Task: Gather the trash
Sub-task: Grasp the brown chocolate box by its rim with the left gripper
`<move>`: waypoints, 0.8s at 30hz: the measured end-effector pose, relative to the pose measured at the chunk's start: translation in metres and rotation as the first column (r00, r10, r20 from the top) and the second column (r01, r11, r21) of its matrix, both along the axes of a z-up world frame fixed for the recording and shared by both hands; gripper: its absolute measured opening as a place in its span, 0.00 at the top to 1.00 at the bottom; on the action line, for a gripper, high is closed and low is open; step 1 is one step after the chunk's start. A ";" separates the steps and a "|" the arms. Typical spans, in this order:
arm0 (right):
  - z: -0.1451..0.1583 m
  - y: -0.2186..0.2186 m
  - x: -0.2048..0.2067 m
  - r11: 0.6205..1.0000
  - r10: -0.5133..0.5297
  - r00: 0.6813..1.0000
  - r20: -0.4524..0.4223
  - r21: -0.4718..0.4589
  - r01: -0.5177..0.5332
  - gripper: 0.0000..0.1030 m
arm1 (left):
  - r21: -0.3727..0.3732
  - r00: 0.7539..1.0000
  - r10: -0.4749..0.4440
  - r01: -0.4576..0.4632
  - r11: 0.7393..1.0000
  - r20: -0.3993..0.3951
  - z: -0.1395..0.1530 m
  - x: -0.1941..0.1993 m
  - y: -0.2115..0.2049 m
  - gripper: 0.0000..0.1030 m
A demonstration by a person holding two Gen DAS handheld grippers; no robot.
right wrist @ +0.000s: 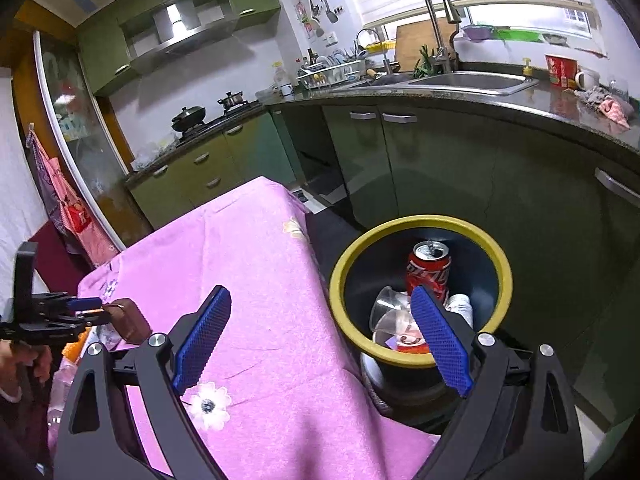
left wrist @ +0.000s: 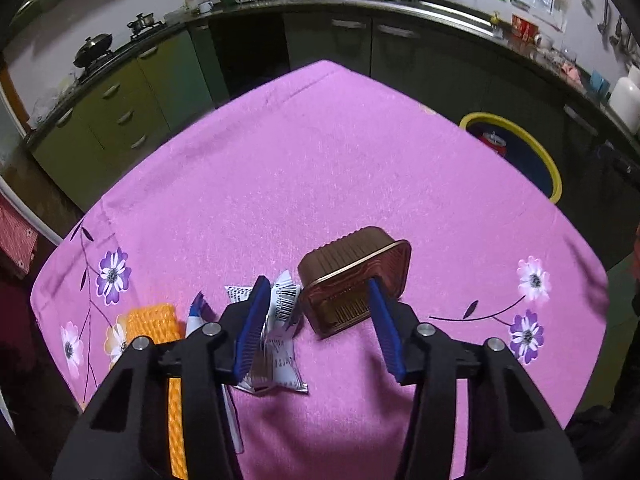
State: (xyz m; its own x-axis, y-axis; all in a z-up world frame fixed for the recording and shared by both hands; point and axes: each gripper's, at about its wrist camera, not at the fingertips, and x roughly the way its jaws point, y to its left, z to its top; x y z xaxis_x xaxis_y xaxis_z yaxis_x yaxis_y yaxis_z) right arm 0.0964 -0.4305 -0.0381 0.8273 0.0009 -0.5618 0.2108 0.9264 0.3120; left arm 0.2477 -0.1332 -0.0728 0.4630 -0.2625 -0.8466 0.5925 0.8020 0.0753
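Brown ribbed tray (left wrist: 354, 280) lies tipped sideways beside crumpled white wrappers (left wrist: 280, 336).

The left gripper's black frame (left wrist: 320, 308) hides much of the orange ribbed foam net (left wrist: 154, 322); the pink flowered tablecloth (left wrist: 320, 168) hides part of the yellow-rimmed dark bin (left wrist: 548, 160).

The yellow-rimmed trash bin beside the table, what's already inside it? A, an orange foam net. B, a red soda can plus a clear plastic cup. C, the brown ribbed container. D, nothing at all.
B: the right wrist view looks down into the trash bin and shows a red soda can standing beside a clear plastic cup.
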 end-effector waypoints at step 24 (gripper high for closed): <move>-0.002 -0.001 0.003 1.000 0.009 1.000 -0.004 0.029 -0.009 0.12 | 0.023 0.998 -0.057 0.056 0.998 0.022 0.002 -0.001 -0.006 0.94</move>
